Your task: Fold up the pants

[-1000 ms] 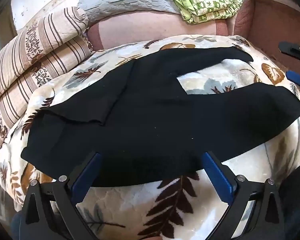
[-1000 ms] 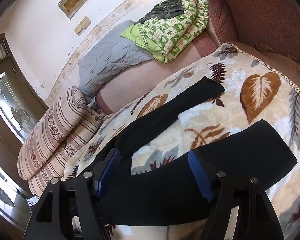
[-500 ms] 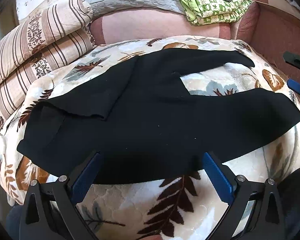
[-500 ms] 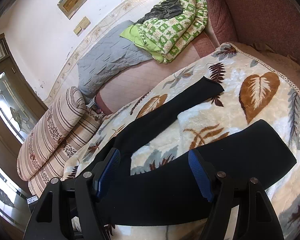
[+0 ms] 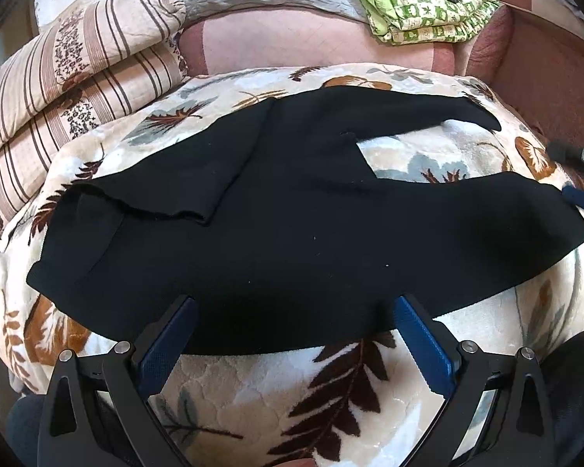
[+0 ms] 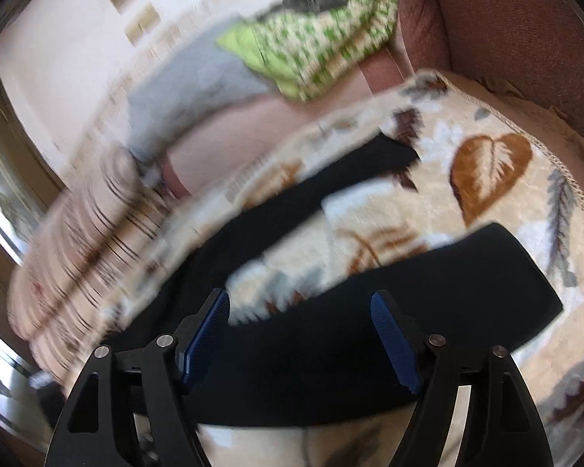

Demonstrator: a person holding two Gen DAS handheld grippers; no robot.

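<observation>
Lying spread flat on the leaf-patterned blanket, the black pants have both legs apart. The left gripper hangs over their near edge, jaws wide and empty. The right gripper has just opened a little more, holding nothing.

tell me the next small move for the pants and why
Probably lower the right gripper, whose jaws have just been opening, onto the near leg and pinch it. The black pants lie spread on the leaf-print blanket, legs apart, and both it and the left gripper hover open.
</observation>
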